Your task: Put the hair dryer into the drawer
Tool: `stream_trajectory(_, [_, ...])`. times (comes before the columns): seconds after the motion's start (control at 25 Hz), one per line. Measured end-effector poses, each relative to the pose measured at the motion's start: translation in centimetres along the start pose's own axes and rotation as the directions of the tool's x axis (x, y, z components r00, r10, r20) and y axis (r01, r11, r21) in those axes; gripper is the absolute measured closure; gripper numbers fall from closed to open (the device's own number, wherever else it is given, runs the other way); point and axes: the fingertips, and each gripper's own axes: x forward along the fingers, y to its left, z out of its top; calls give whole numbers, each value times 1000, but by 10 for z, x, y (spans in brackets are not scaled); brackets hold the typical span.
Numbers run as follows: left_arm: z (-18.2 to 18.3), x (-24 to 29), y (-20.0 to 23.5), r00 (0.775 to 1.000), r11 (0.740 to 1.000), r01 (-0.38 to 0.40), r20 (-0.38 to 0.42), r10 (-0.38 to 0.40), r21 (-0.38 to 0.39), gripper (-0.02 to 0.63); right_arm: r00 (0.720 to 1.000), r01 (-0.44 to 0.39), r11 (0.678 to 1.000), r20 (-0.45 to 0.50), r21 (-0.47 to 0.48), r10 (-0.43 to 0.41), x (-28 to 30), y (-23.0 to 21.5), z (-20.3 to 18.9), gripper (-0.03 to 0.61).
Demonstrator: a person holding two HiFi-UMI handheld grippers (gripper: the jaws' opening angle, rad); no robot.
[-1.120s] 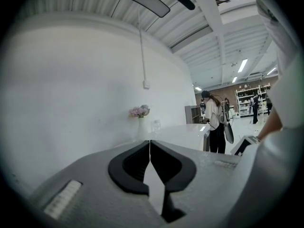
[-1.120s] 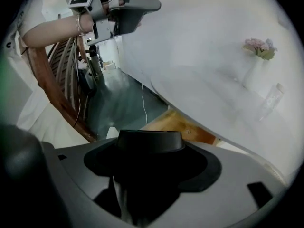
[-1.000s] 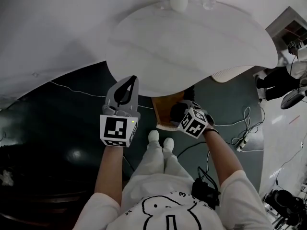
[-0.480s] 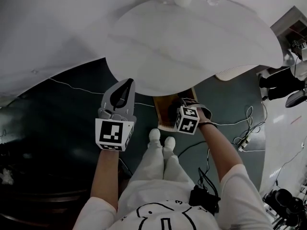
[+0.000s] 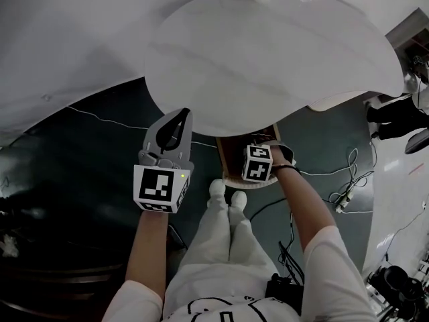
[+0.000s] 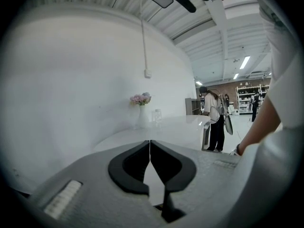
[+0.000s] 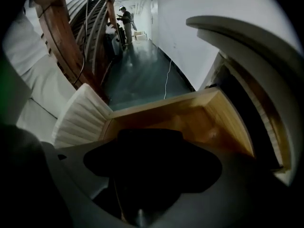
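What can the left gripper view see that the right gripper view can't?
Only the left gripper view shows the vase of pink flowers and a glass on top of the white table, with shelves far behind. Only the right gripper view shows the open wooden drawer, the dark floor, a thin cable, and a dark thing, probably the hair dryer, held by the right hand-held gripper. Both show the white table, a white wall and someone standing far away.
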Motion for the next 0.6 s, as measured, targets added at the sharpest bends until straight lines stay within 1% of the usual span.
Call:
stream_trajectory(0.2, [-6,14,-1,1000,1000,7,-8,-7,15,595,1000,-3,1000,-25,-14,3,23,-7,-4,216])
stream_trajectory(0.36, [-13,18,-1,1000,1000,5,-21,-4,22,595,999,3,1000,-37,18,-2,39,-10,-5,216])
stream_trajectory(0.48, [-16,19,1,1000,1000,1,-27,-1,20,595,999,29,999,-41,27,-28,49,-14,-5,216])
stream_trajectory(0.6, [-19,20,7,999,1000,-12,-31,12,11,595,997,55,998,-46,15,-54,56,-19,-4,215])
